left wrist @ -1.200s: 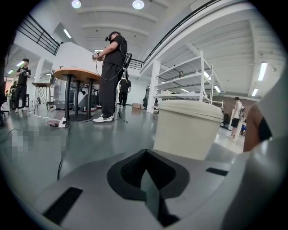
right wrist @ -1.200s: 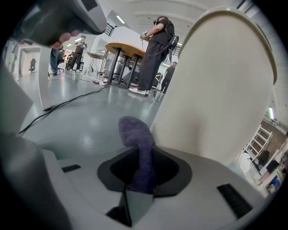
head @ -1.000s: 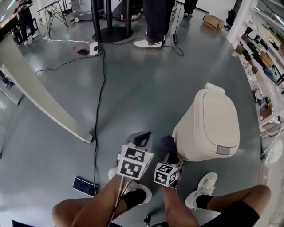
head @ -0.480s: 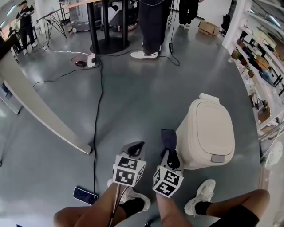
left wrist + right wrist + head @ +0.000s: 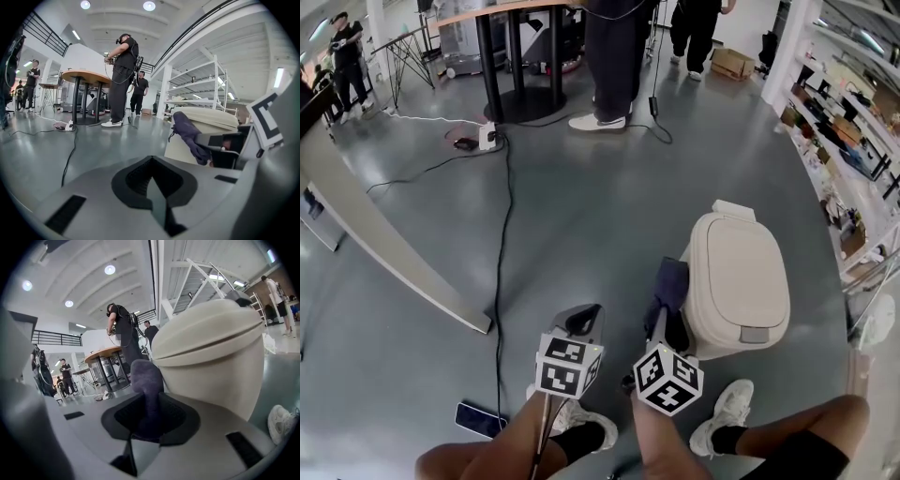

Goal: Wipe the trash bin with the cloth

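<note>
Jaws of right gripper (image 5: 661, 323) pinch the cloth (image 5: 668, 281); left gripper (image 5: 584, 319) jaws together.

Bright, even indoor light comes from round ceiling lamps (image 5: 149, 5) at 12 o'clock in the left gripper view. The floor (image 5: 581, 206) carries a soft sheen and faint shadows. Both gripper views bulge, with black rims. The cloth (image 5: 146, 380) is blurred close up, and the trash bin (image 5: 211, 348) is free of glare.

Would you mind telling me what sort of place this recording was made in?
Likely a lab or workshop: bare grey floor crossed by power cables, and open shelving holding assorted items.
</note>
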The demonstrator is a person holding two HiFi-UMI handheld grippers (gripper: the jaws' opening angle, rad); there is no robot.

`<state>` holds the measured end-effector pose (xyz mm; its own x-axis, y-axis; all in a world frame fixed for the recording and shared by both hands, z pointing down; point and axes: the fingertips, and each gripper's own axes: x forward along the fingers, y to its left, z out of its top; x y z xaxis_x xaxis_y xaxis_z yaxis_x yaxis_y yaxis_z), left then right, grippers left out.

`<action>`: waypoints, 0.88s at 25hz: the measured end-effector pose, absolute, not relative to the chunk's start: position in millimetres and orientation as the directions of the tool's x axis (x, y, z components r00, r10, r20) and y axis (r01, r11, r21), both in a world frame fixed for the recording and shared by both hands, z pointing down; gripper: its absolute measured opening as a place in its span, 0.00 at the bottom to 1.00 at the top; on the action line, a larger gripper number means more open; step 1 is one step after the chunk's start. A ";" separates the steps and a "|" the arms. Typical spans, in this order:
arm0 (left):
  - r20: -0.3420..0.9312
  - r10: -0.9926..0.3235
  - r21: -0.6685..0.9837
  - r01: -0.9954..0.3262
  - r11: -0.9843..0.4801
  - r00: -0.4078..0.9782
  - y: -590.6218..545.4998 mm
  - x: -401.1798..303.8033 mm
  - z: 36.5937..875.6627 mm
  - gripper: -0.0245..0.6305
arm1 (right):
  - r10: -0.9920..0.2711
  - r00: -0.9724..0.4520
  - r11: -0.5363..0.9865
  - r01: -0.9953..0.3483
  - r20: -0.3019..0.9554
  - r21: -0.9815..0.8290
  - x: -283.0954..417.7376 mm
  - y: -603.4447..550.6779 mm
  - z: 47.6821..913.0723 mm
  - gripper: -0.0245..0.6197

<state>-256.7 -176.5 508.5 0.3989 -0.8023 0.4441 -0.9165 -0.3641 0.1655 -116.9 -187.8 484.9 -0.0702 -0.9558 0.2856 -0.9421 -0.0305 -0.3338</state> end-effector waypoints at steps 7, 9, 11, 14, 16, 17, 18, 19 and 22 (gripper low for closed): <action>0.447 -0.798 0.161 -0.914 -0.372 0.404 -178.6 -253.8 511.6 0.04 | -0.941 -0.065 -0.050 -0.944 0.332 -0.327 -115.6 -186.9 506.0 0.19; 0.449 -0.798 0.161 -0.915 -0.369 0.401 -178.7 -254.8 513.3 0.04 | -0.935 -0.064 -0.055 -0.946 0.350 -0.320 -115.0 -186.3 514.7 0.19; 0.452 -0.797 0.162 -0.916 -0.368 0.400 -178.4 -255.6 515.0 0.03 | -0.925 -0.068 -0.061 -0.945 0.374 -0.322 -114.7 -184.9 525.9 0.19; 0.452 -0.797 0.163 -0.916 -0.367 0.400 -178.1 -256.2 516.0 0.04 | -0.910 -0.070 -0.066 -0.949 0.410 -0.309 -113.6 -181.6 543.9 0.19; 0.451 -0.798 0.168 -0.916 -0.364 0.400 -178.6 -256.7 516.9 0.04 | -0.900 -0.066 -0.070 -0.953 0.430 -0.294 -113.3 -179.4 555.4 0.19; 0.451 -0.798 0.172 -0.916 -0.362 0.400 -178.9 -257.3 517.5 0.04 | -0.895 -0.065 -0.074 -0.954 0.441 -0.290 -113.9 -178.5 560.8 0.19; 0.452 -0.797 0.176 -0.916 -0.361 0.401 -179.0 -258.1 518.2 0.04 | -0.890 -0.062 -0.078 -0.955 0.452 -0.286 -114.8 -177.6 565.9 0.19; 0.454 -0.796 0.179 -0.916 -0.359 0.401 -179.0 -258.7 519.3 0.04 | -0.885 -0.060 -0.082 -0.956 0.462 -0.282 -115.7 -176.9 570.8 0.19; 0.460 -0.793 0.181 -0.916 -0.357 0.400 -178.4 -258.4 523.1 0.04 | -0.870 -0.055 -0.097 -0.955 0.489 -0.279 -116.4 -174.8 586.5 0.19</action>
